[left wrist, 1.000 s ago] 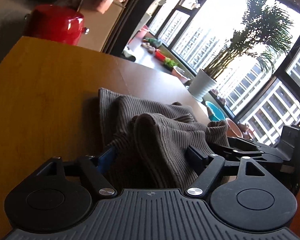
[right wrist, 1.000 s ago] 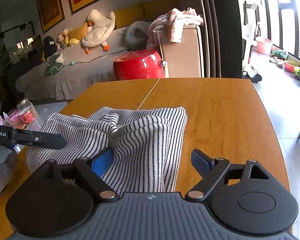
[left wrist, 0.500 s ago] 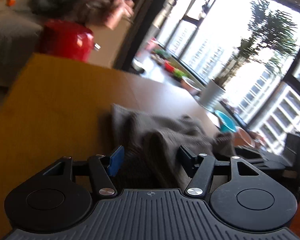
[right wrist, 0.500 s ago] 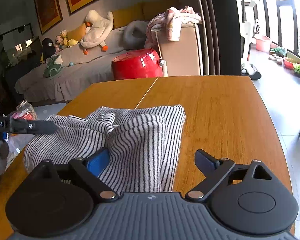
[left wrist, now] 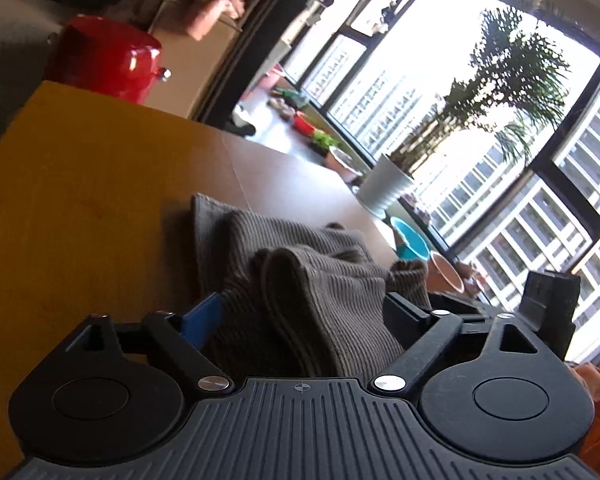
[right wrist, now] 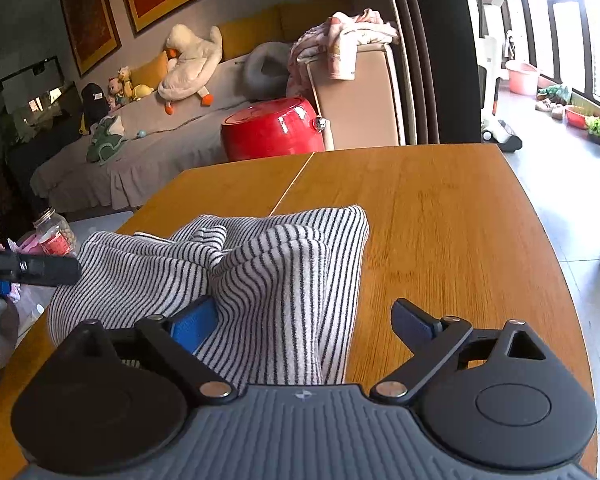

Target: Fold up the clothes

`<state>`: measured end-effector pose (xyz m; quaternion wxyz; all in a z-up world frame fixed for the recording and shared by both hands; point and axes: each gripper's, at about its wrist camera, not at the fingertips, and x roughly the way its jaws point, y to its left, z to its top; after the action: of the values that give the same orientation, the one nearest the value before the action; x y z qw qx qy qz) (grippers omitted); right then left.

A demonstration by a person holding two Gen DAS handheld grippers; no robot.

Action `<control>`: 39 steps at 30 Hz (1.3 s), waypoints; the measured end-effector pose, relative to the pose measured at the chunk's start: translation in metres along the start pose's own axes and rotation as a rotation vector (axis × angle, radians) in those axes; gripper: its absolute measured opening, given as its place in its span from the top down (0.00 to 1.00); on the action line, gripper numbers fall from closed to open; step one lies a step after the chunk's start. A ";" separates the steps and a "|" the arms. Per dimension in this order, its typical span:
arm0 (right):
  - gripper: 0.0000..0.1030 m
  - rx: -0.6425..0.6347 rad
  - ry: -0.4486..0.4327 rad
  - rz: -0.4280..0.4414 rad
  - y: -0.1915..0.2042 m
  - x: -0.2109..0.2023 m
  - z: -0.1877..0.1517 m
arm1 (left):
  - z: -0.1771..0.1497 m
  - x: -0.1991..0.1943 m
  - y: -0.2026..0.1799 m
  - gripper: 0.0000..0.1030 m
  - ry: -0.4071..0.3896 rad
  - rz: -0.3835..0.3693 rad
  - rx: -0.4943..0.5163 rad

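Both grippers stand spread: the left gripper [left wrist: 304, 312] straddles bunched cloth, the right gripper [right wrist: 304, 320] has cloth over its left finger. This black-and-white striped knit garment [right wrist: 260, 264] lies rumpled on the wooden table [right wrist: 440, 216], its near folds hidden. Beyond sits a red round pot [right wrist: 274, 128].

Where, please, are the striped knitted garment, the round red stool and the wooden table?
striped knitted garment [right wrist: 268, 276], right wrist view, raised middle fold.
round red stool [right wrist: 274, 128], right wrist view, glossy side.
wooden table [right wrist: 440, 216], right wrist view, bare top.
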<state>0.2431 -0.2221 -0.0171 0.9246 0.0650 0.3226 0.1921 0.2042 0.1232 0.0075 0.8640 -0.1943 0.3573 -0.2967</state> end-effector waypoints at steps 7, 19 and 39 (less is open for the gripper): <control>0.09 -0.073 0.006 0.000 0.003 0.003 0.007 | -0.010 0.014 -0.012 0.41 0.035 -0.010 0.018; 0.10 -0.372 -0.047 -0.182 0.023 0.014 0.047 | -0.021 0.031 -0.059 0.46 0.091 -0.110 0.056; 0.28 -0.135 -0.075 -0.009 0.061 -0.032 -0.002 | 0.026 0.077 -0.008 0.37 0.007 0.244 0.127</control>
<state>0.1996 -0.1786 0.0152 0.9392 0.0082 0.2743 0.2065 0.2638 0.0700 -0.0097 0.9030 -0.0931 0.3620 -0.2121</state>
